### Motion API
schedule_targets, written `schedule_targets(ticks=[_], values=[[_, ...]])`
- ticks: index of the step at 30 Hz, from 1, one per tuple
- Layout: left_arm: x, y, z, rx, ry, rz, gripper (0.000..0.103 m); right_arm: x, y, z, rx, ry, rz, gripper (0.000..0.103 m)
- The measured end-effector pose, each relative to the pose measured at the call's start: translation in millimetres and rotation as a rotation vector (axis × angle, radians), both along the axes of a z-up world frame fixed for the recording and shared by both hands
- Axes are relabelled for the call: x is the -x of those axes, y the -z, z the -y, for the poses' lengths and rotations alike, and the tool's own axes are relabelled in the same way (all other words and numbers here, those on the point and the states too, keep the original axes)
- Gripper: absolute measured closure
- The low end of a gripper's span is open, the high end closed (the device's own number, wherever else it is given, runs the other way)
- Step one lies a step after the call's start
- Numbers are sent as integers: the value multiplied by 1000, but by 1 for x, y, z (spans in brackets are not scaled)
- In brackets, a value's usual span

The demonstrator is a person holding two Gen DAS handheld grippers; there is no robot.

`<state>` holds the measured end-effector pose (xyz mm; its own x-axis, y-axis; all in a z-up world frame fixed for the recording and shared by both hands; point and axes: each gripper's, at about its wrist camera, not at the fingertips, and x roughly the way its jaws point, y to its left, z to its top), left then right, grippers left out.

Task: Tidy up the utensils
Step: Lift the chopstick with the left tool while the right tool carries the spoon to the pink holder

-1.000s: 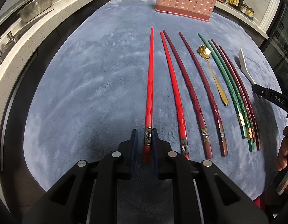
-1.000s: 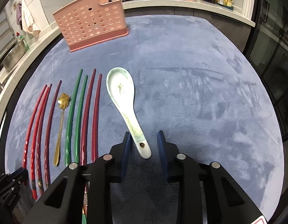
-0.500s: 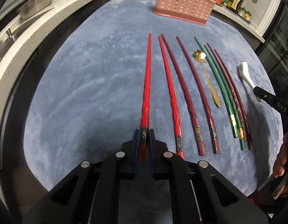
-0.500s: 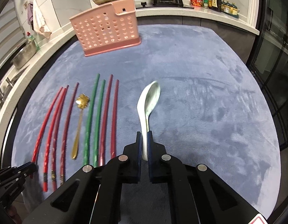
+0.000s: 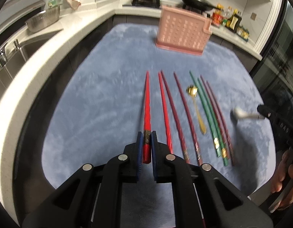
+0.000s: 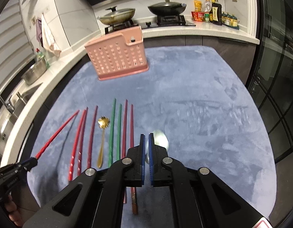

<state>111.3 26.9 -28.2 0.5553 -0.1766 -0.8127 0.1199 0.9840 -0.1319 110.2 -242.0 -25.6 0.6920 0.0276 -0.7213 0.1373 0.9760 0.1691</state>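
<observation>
Left gripper [image 5: 146,142]: clamped on red chopstick [image 5: 147,102], raised off blue mat [image 5: 100,98]
Right gripper [image 6: 146,146]: clamped on white spoon [image 6: 160,141] handle, lifted
Rack [image 6: 117,58]: stood at mat's far end

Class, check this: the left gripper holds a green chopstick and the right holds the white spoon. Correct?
Not quite. The left gripper holds a bright red chopstick, as the left wrist view shows; the green chopsticks lie on the mat. The right gripper does hold the white spoon.
</observation>
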Motion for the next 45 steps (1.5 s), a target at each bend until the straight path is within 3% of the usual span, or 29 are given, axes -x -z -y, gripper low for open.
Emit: schedule_targets(ticks=[5, 8, 12, 13, 21, 29, 36, 45], values=[[-8, -33, -4, 20, -10, 73, 96, -1, -13, 1, 18, 0, 30, 102], [-11, -41, -6, 17, -12, 99, 96, -1, -5, 4, 32, -2, -2, 102], [-9, -31, -6, 15, -11, 71, 96, 16, 23, 19, -28, 44, -85, 75], [-8, -27, -5, 13, -9, 60, 96, 21, 32, 22, -54, 51, -110, 73], [1, -10, 0, 6, 0, 5, 96, 38, 79, 13, -122, 37, -230, 79], [7, -4, 3, -1, 5, -13, 96, 44, 85, 11, -115, 30, -213, 89], [10, -12, 1, -2, 6, 12, 96, 49, 72, 4, -53, 19, -193, 91], [-1, -45, -3, 6, -9, 108, 96, 41, 23, 8, -26, 29, -80, 92]])
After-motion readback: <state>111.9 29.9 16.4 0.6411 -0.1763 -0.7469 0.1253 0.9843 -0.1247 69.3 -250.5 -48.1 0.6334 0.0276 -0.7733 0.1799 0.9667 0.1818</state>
